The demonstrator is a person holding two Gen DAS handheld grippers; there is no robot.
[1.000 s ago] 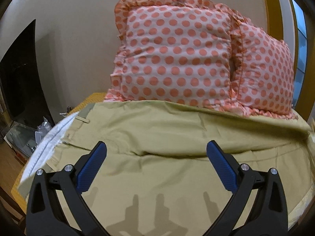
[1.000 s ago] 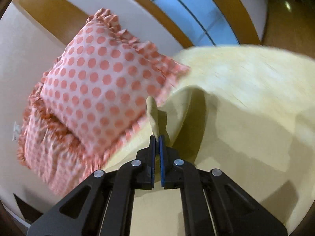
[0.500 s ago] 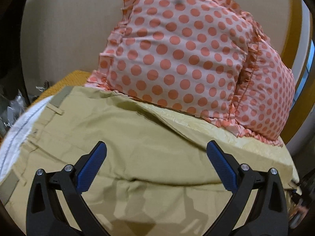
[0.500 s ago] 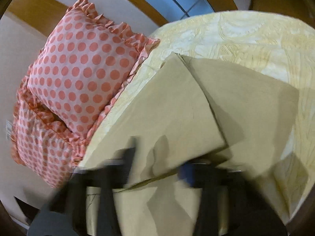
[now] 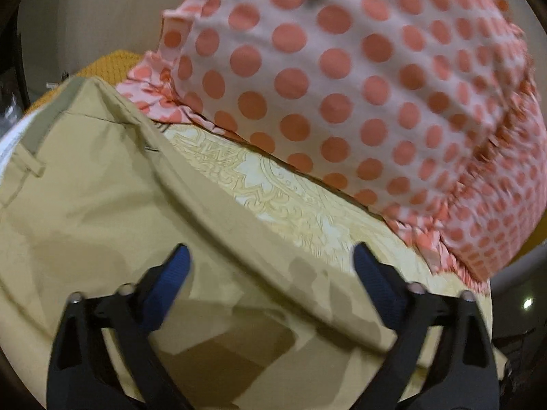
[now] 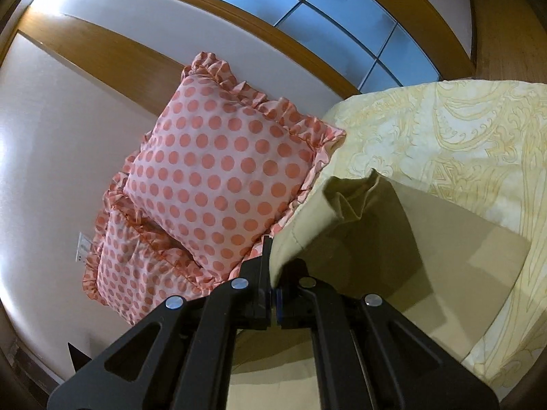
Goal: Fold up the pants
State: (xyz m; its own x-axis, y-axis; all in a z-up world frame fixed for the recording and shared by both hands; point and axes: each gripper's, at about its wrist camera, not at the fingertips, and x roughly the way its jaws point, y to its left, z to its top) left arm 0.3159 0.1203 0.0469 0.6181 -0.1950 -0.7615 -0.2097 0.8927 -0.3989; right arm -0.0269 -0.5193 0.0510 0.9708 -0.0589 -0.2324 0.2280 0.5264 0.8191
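Khaki pants (image 5: 102,205) lie spread on the bed, waistband and belt loop at the left in the left wrist view. My left gripper (image 5: 271,266) is open and empty, low over the pants' far edge. In the right wrist view my right gripper (image 6: 271,266) is shut on a lifted edge of the pants (image 6: 345,212), which hangs in a fold above the bed.
Two pink polka-dot pillows (image 5: 359,78) (image 6: 222,184) lean against the wall at the head of the bed. A yellow patterned bedspread (image 6: 461,143) (image 5: 290,198) covers the bed. A window (image 6: 307,10) is behind. The bed's edge drops off at the right.
My right gripper opened briefly, then shut on the pants' edge again and lifted it. My left gripper moved forward and right toward the pillows, still open.
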